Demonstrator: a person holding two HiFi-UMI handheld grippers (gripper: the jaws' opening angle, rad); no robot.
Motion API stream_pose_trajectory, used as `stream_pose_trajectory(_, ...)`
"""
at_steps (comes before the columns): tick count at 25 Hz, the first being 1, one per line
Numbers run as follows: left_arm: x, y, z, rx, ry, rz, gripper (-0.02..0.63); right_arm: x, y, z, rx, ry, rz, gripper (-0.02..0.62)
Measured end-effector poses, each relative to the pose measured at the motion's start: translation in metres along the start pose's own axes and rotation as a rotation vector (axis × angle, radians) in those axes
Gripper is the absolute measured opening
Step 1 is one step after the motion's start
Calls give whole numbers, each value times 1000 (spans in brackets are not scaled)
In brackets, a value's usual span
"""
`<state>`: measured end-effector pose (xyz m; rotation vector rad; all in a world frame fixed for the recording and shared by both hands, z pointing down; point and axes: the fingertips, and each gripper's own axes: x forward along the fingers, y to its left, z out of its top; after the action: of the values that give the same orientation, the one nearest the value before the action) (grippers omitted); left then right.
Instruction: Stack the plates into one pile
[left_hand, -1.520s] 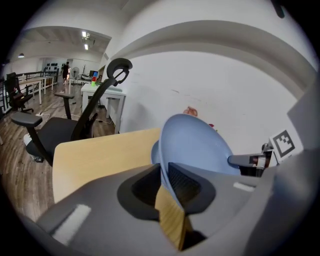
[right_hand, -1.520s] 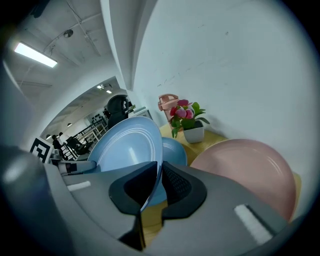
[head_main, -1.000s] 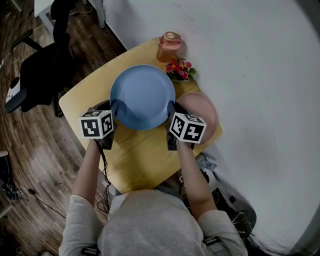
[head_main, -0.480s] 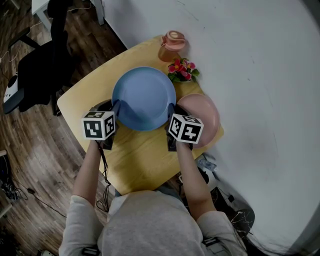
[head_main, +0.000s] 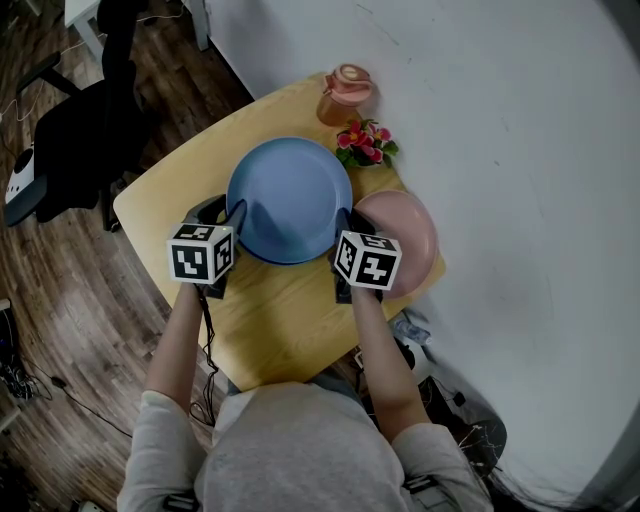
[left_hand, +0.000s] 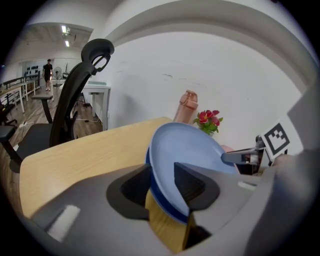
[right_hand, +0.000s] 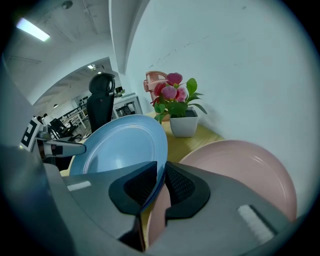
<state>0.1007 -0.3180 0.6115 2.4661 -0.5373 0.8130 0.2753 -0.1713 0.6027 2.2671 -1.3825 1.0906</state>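
Observation:
A large blue plate (head_main: 290, 200) is at the middle of the round wooden table (head_main: 280, 320), with a gripper at each of its near sides. My left gripper (head_main: 228, 218) has the plate's left rim (left_hand: 167, 200) between its jaws. The jaws are opening, and a gap shows beside the outer pad. My right gripper (head_main: 342, 228) is shut on the right rim (right_hand: 159, 172). A pink plate (head_main: 408, 228) lies on the table just right of it. In the right gripper view the blue plate (right_hand: 120, 145) stands at the pink plate's (right_hand: 240, 170) left edge.
A pink lidded bottle (head_main: 342, 92) and a small pot of pink flowers (head_main: 365, 140) stand at the table's far edge against the white wall. A black office chair (head_main: 90, 130) stands on the wooden floor to the left.
The blue plate and both grippers have stayed almost where they were, with only a slight drift in the view.

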Motion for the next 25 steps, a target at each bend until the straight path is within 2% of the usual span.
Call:
stream_pose_trajectory(4, 0, -6, 1, 0, -7, -24, 196, -1, 0, 0, -25, 2, -5, 42)
stream_pose_trajectory(7, -3, -3, 2, 20, -23, 0, 227, -5, 1, 3, -47, -16, -8, 63)
stream_pose_trajectory(11, -12, 3, 10, 32, -68, 41, 227, -15, 9, 14, -63, -72, 13, 63)
stream_pose_trajectory(13, -20, 4, 18, 55, -105, 69, 207, -25, 17, 23, -70, -120, 50, 60)
stream_pose_trajectory(14, -25, 3, 23, 71, -127, 78, 163, -31, 21, 27, -77, -147, 69, 55)
stream_pose_trajectory(15, -30, 1, 28, 89, -150, 84, 128, -37, 25, 32, -88, -173, 82, 22)
stream_pose_trajectory(16, -35, -2, 33, 110, -173, 87, 110, -43, 29, 36, -102, -196, 89, 3)
stream_pose_trajectory(18, -46, -10, 42, 160, -215, 95, 64, -56, 36, 45, -128, -237, 104, 3)
stream_pose_trajectory(21, -64, -22, 55, 216, -273, 109, 58, -76, 46, 57, -152, -300, 126, 3)
stream_pose_trajectory(25, -91, -36, 71, 225, -355, 119, 58, -104, 55, 73, -183, -382, 144, 3)
